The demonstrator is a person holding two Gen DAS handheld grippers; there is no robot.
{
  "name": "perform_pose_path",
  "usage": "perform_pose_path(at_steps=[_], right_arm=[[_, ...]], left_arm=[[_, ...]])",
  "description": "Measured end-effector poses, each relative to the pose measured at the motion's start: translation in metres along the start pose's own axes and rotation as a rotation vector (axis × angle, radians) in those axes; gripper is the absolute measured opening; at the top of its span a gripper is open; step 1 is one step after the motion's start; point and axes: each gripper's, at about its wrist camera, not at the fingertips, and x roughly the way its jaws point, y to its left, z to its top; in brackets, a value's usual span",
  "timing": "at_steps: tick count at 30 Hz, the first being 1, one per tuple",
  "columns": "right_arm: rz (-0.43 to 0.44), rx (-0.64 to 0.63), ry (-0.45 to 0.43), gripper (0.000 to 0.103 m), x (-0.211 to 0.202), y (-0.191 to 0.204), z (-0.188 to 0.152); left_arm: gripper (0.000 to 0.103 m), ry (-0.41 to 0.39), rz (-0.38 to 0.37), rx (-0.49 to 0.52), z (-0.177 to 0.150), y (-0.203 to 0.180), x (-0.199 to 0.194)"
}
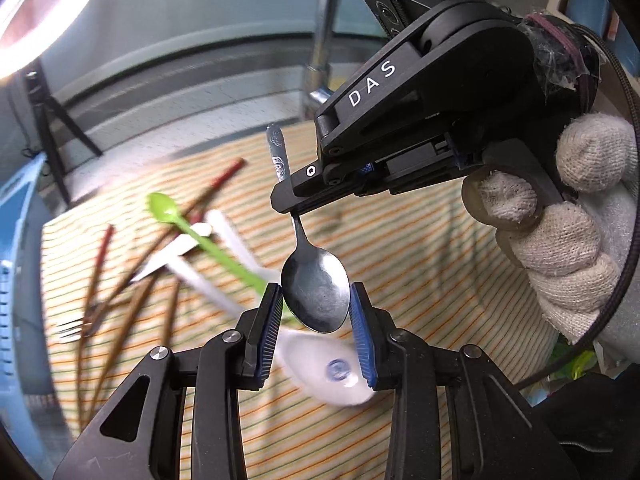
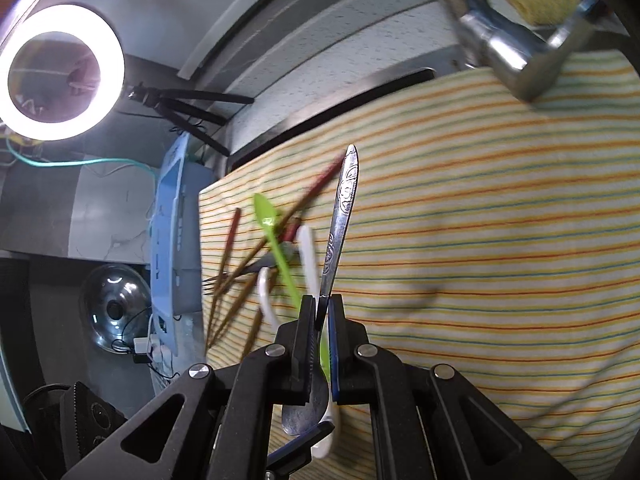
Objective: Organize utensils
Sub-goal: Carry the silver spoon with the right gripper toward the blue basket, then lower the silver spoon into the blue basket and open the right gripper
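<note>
Left wrist: green spoon (image 1: pixel 200 236), chopsticks (image 1: pixel 120 292), fork (image 1: pixel 76 326) behind metal spoon (image 1: pixel 316 296).

Both views look steeply down from above the grippers' own fingers, close over a striped cloth (image 1: pixel 420 272). The left view faces the right gripper (image 1: pixel 288 210), very near, and a metal spoon (image 1: pixel 316 296). The right view looks along that spoon's handle. Both share the cloth and a green spoon (image 2: pixel 276 236).
</note>
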Motion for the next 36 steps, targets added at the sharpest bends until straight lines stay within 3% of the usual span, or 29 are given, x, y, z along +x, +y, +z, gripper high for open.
perform_pose_path(at_steps=[7, 16, 25, 36], right_arm=[[0.04, -0.095, 0.003, 0.006, 0.02, 0.067, 0.006], [0.079, -0.206, 0.041, 0.006, 0.079, 0.16, 0.005], [0.083, -0.258, 0.073, 0.005, 0.146, 0.224, 0.007], [0.052, -0.275, 0.077, 0.005, 0.196, 0.248, 0.029]], left_arm=[[0.033, -0.062, 0.074, -0.042, -0.018, 0.048, -0.05], [0.033, -0.102, 0.164, -0.113, -0.048, 0.121, -0.097], [0.033, -0.102, 0.218, -0.165, -0.059, 0.185, -0.102], [0.033, -0.084, 0.22, -0.199, -0.062, 0.238, -0.088]])
